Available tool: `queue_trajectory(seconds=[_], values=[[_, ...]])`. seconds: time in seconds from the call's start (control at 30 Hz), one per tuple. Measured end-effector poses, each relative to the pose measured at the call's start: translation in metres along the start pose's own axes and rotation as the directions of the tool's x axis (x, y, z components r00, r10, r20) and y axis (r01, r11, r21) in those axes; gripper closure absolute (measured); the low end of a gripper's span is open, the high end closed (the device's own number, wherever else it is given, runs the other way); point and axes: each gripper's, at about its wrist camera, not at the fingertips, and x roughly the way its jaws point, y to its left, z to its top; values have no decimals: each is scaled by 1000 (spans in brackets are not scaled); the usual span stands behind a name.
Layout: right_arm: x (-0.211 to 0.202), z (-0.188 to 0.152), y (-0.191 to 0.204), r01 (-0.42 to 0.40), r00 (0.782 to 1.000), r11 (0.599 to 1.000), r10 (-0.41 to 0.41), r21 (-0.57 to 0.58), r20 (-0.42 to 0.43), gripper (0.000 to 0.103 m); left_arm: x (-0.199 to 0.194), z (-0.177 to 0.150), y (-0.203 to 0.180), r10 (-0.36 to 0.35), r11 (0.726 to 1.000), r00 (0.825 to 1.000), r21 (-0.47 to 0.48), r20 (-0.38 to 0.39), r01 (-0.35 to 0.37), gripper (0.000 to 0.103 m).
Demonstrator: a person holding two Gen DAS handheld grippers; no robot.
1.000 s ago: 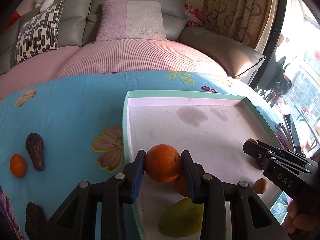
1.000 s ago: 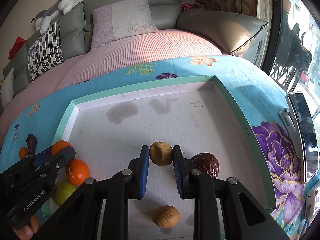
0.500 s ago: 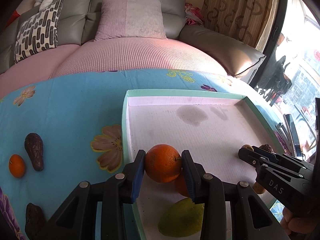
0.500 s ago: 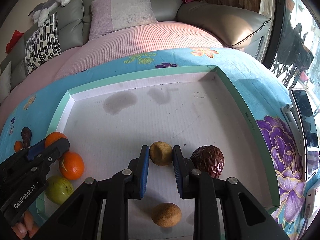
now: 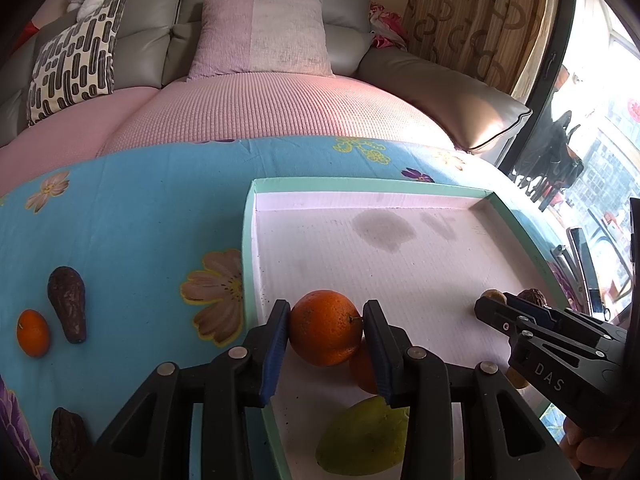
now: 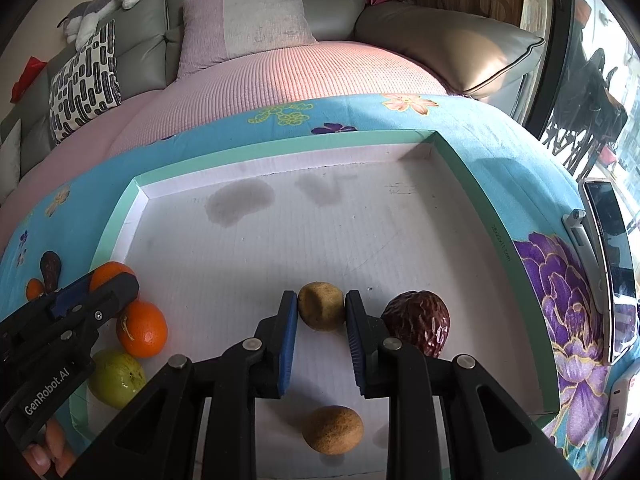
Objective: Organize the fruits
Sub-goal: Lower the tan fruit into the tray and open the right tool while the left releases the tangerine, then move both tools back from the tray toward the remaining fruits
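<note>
Left gripper (image 5: 325,334) clamps an orange (image 5: 324,332) just inside the tray's (image 5: 249,240) left edge. Right gripper (image 6: 321,314) grips a brown round fruit (image 6: 321,311) near the tray's front edge, beside a dark wrinkled fruit (image 6: 418,328).

right gripper (image 6: 321,314) carrying tan fruit (image 6: 321,311) forward, now beside dark wrinkled fruit (image 6: 417,327)

A white tray (image 6: 496,236) with a mint-green rim sits on a turquoise cloth (image 5: 132,220) patterned with pink and purple flowers. Inside lie orange fruit (image 5: 323,332), a yellow-green fruit (image 5: 360,438), tan-brown fruit (image 6: 320,311) and a dark maroon wrinkled one (image 6: 418,326).
</note>
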Motion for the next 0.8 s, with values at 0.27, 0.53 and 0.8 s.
queue_trajectory(seconds=[0.27,0.53,0.8], values=[[-6,3,-2,-3,1000,1000,2,7,30,74,-4,2,-4,12,1000,1000,16,-3,-12,50],[-24,8,-3,-1,997,1000,0,12,83,72,-26,12,-3,25,999,999,22,25,-26,50],[-37,7,3,12,995,1000,-11,-8,95,72,-45,17,9,63,998,998,-31,17,-62,49]])
